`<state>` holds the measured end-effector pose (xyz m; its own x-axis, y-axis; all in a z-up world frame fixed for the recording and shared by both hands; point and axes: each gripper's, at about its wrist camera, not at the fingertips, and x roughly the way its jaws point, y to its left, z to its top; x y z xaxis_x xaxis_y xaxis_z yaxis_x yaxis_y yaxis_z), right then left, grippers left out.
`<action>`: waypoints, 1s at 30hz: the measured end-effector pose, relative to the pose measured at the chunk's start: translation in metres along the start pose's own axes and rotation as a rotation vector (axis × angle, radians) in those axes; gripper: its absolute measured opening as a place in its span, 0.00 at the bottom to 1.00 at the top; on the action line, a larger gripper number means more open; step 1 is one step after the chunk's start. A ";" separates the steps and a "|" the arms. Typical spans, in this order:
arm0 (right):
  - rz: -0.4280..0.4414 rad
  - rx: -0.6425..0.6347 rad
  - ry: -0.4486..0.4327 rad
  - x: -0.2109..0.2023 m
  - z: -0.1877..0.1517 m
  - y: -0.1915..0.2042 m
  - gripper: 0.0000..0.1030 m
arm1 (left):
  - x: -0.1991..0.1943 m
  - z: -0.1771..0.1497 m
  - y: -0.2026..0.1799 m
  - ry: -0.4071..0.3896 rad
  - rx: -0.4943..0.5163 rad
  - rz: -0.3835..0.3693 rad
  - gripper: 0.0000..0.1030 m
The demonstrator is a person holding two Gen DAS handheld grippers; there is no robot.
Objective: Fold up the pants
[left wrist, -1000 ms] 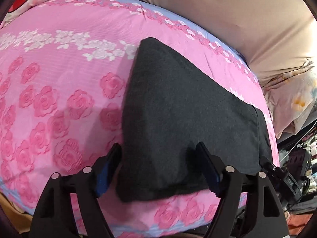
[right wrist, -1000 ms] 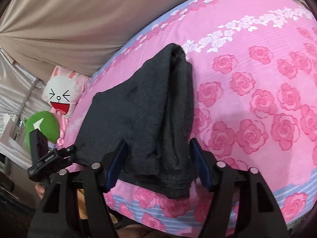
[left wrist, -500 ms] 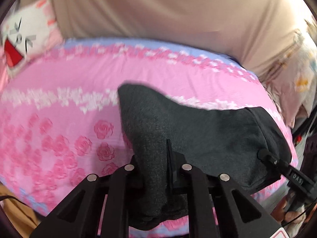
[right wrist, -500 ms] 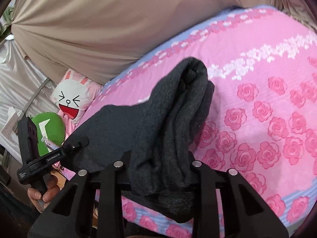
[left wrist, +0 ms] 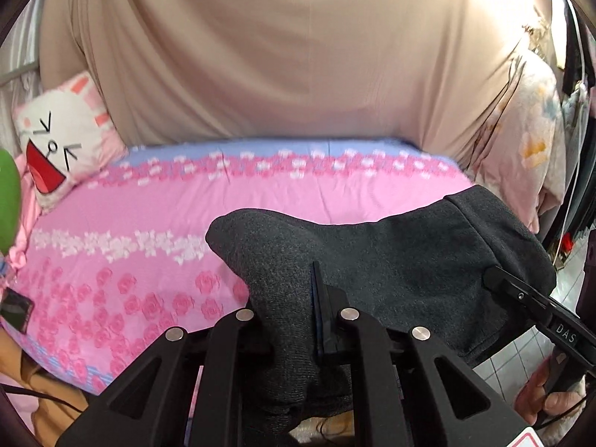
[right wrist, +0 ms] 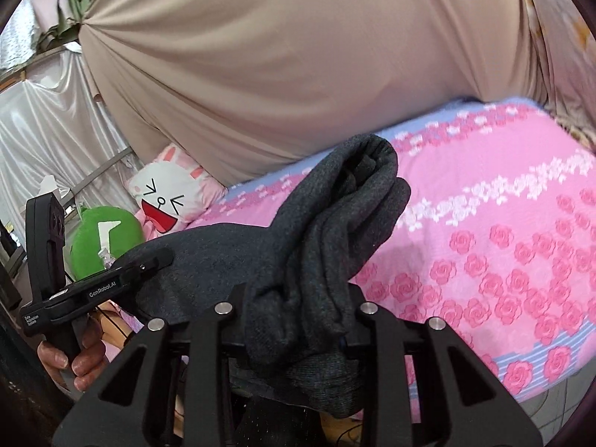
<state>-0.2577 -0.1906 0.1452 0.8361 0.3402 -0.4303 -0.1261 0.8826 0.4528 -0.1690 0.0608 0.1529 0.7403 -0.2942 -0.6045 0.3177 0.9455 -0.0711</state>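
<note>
The dark grey pants [left wrist: 391, 260] hang folded between my two grippers, lifted above the pink rose bed sheet [left wrist: 149, 223]. My left gripper [left wrist: 294, 320] is shut on one end of the pants. My right gripper [right wrist: 298, 320] is shut on the other end, where the cloth [right wrist: 335, 223] bunches in thick folds. In the left wrist view the right gripper [left wrist: 536, 309] shows at the right edge, clamped on the cloth. In the right wrist view the left gripper [right wrist: 97, 287] shows at the left, clamped on the cloth.
A beige curtain [left wrist: 298, 56] hangs behind the bed. A white rabbit pillow [left wrist: 59, 149] and a green plush [right wrist: 104, 238] lie at the left end of the bed. A floral quilt [left wrist: 529, 141] is piled at the right. Tiled floor [left wrist: 503, 368] is below.
Both grippers shut on the ends of the pants, which lay flat on the bed, and lifted them up off the sheet.
</note>
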 end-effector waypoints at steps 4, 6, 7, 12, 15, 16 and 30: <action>0.007 -0.055 -0.098 -0.020 0.024 0.015 0.27 | -0.030 0.021 -0.005 -0.102 0.022 -0.007 0.10; 0.013 -0.080 -0.145 -0.026 0.036 0.022 0.27 | -0.042 0.032 -0.007 -0.153 0.040 -0.008 0.10; 0.018 -0.093 -0.175 -0.029 0.045 0.026 0.27 | -0.048 0.038 -0.008 -0.178 0.046 -0.008 0.10; 0.036 -0.150 -0.273 -0.031 0.083 0.040 0.27 | -0.070 0.073 -0.012 -0.323 0.090 0.008 0.10; 0.054 -0.185 -0.336 -0.029 0.112 0.047 0.27 | -0.077 0.096 -0.012 -0.406 0.109 0.023 0.11; 0.059 -0.194 -0.364 -0.027 0.122 0.048 0.27 | -0.079 0.103 -0.011 -0.433 0.110 0.017 0.11; 0.129 -0.252 -0.501 0.054 0.218 0.026 0.28 | -0.029 0.204 0.017 -0.612 0.081 0.040 0.12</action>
<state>-0.0993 -0.2201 0.3036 0.9488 0.3089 0.0658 -0.3154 0.9152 0.2510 -0.0643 0.0575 0.3315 0.9506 -0.3078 -0.0390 0.3086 0.9510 0.0175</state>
